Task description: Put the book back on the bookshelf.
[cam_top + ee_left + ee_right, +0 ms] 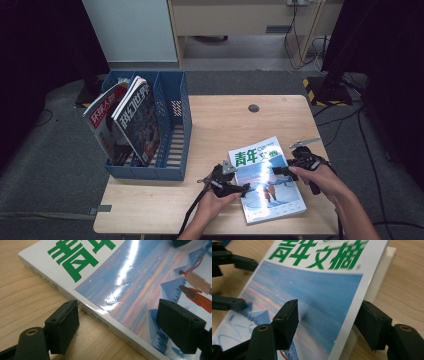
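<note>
Your left tongs [117,325] straddle the magazine's [266,178] spine edge, jaws apart, and your right tongs [332,322], also unclamped, bracket its lifted cover at the opposite edge on the bench [215,120]; gripping the cover alone risks tearing it.

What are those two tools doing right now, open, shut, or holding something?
Left tool: open, jaws straddling the magazine's spine edge, not clamped.
Right tool: open, one jaw above the cover and one below the lifted edge, not pressing yet.
</note>
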Tool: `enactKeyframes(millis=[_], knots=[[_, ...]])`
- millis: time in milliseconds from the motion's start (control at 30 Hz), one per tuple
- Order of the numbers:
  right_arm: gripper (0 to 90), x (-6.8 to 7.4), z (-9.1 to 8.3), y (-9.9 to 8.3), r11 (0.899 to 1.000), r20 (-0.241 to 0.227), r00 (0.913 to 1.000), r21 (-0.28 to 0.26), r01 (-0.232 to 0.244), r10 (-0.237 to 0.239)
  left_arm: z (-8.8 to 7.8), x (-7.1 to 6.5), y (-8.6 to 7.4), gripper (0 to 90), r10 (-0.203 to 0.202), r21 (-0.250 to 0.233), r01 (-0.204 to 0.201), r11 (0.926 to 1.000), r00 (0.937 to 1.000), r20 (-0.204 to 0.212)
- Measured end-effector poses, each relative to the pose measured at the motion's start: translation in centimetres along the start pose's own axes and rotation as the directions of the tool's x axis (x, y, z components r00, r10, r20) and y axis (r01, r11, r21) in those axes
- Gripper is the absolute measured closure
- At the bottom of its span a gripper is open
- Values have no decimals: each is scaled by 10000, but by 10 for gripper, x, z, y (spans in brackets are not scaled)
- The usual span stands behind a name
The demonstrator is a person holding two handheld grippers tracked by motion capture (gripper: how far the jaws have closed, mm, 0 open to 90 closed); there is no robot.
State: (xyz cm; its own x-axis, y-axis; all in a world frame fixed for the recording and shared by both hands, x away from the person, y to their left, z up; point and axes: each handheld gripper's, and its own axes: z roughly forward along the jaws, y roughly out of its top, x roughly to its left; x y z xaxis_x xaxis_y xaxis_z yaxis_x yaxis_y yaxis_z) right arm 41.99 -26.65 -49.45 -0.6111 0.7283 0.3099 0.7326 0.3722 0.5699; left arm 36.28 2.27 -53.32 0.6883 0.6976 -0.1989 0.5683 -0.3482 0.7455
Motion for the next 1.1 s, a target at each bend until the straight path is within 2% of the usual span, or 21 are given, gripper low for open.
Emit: enactKeyframes(millis=[133, 333, 467, 600, 767, 933, 1100], knots=[[373, 10, 2, 5, 9995, -306, 9992, 164, 280, -275, 0, 0, 0, 179, 21, 1, -21, 10000, 10000, -7], [369, 18, 12, 11, 9979, -807, 9963, 557, 340, -294, 0, 0, 0, 179, 50, 5, -50, 10000, 10000, 0], [369, 21, 16, 12, 9961, -650, 9966, 693, 551, -506, 0, 0, 0, 179, 58, 12, -58, 10000, 10000, 6], [372, 24, 14, 16, 9929, -896, 9923, 753, 922, -854, 0, 0, 0, 179, 66, 4, -66, 10000, 10000, 2], [372, 28, 15, 23, 9822, -871, 9894, 1378, 1278, -1165, 0, 0, 0, 179, 91, 16, -91, 10000, 10000, -18], [366, 27, 19, 26, 9762, -828, 9894, 1718, 1321, -1193, 0, 0, 1, 177, 141, 5, -141, 9999, 9999, -61], [345, 24, 21, 25, 9779, -710, 9909, 1677, 1246, -1141, 0, -1, 1, 177, 123, 6, -123, 9999, 9999, -79]])
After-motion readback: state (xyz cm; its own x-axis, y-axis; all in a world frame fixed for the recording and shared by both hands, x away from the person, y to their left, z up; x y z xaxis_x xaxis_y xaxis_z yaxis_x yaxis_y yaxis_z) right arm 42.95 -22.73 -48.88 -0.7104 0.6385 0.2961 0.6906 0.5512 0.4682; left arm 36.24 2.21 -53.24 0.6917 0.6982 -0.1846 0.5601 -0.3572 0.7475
